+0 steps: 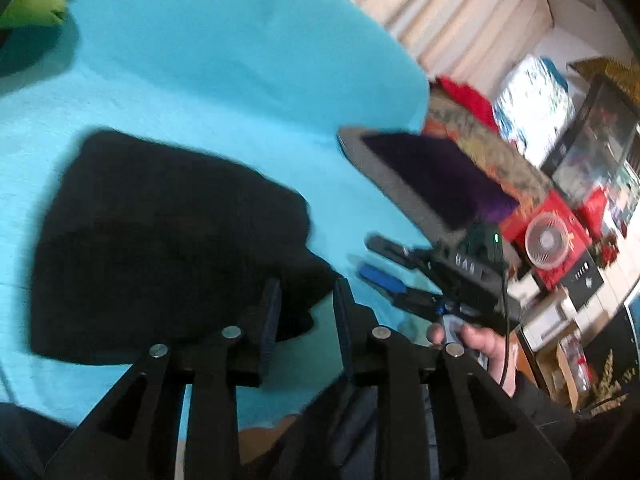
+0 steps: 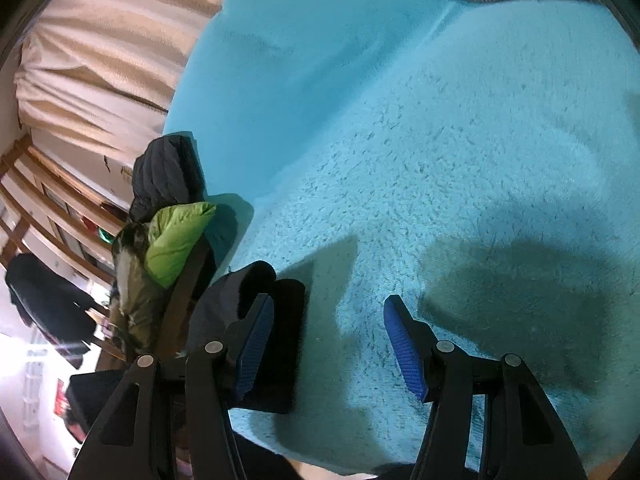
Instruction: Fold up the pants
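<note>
The black pants (image 1: 168, 240) lie folded into a compact bundle on a turquoise fleece blanket (image 1: 192, 64). My left gripper (image 1: 306, 304) hovers at the bundle's near right corner. Its jaws stand a little apart, with black cloth showing in the gap and neither pad pressing on it. The right gripper (image 1: 378, 260), held by a hand (image 1: 476, 340), is open just right of the pants above bare blanket. In the right wrist view that gripper (image 2: 328, 308) is wide open with only blanket (image 2: 440, 140) between its fingers. A dark cloth edge (image 2: 284, 320), probably the pants, sits behind the left finger.
A grey cushion with a purple one on it (image 1: 420, 184) lies at the blanket's right edge. Boxes, a small fan (image 1: 546, 244) and clutter stand beyond. A chair draped with green and black jackets (image 2: 176, 236) stands left of the blanket, before beige curtains (image 2: 100, 60).
</note>
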{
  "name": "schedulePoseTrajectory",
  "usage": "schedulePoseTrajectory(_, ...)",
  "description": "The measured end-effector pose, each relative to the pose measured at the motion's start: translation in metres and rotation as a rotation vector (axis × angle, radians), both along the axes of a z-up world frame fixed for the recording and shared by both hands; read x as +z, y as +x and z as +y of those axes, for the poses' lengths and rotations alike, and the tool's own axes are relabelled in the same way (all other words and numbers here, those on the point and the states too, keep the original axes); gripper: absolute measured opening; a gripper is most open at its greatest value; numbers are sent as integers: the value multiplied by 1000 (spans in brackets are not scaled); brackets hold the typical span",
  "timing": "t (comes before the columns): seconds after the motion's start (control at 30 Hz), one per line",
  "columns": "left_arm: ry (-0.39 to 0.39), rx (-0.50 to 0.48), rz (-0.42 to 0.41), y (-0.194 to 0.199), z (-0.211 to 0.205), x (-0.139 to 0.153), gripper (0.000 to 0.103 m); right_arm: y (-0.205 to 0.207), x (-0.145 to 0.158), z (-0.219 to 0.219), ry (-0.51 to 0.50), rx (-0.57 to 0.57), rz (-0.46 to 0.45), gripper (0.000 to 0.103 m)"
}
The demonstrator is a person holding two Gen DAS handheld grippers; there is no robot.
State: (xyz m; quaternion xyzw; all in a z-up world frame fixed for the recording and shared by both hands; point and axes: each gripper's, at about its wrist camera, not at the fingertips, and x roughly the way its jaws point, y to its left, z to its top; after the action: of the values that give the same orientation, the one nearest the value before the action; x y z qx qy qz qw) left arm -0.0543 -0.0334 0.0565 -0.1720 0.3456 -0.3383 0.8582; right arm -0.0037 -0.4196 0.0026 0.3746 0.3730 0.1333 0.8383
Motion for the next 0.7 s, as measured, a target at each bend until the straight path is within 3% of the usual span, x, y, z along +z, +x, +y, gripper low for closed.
schedulePoseTrajectory(0.07,-11,80,-43,-3,31,10,27,-2,7,7,-65,1,-18,60)
schedulePoseTrajectory(0.17,-12,169,-72,-2,63,15,29,-12,35,37,-291,13,-100,60)
schedulePoseTrajectory(0.27,1,194,-66,5,77,7,28,-26,60,82,-416,151,-242,60)
schedulePoseTrajectory(0.3,-3,192,-67,7,75,5,27,-30,66,100,-438,210,-285,56)
schedulePoseTrajectory(0.33,-8,193,-63,9,73,2,24,-32,68,112,-458,249,-300,46)
schedulePoseTrajectory(0.37,-7,196,-53,12,71,-1,18,-30,67,126,-510,267,-291,35)
schedulePoseTrajectory(0.4,-5,194,-47,13,69,-3,14,-26,64,134,-543,270,-262,11)
schedulePoseTrajectory(0.43,0,195,-36,15,70,-6,13,-20,59,138,-555,277,-226,6)
schedulePoseTrajectory(0.53,28,246,62,29,72,-27,3,-4,42,145,-575,283,-127,5)
schedulePoseTrajectory(0.6,2,267,153,39,77,-42,1,1,28,146,-607,261,-44,3)
schedulePoseTrajectory(0.7,33,271,146,42,69,-41,1,-1,25,147,-603,211,-15,3)
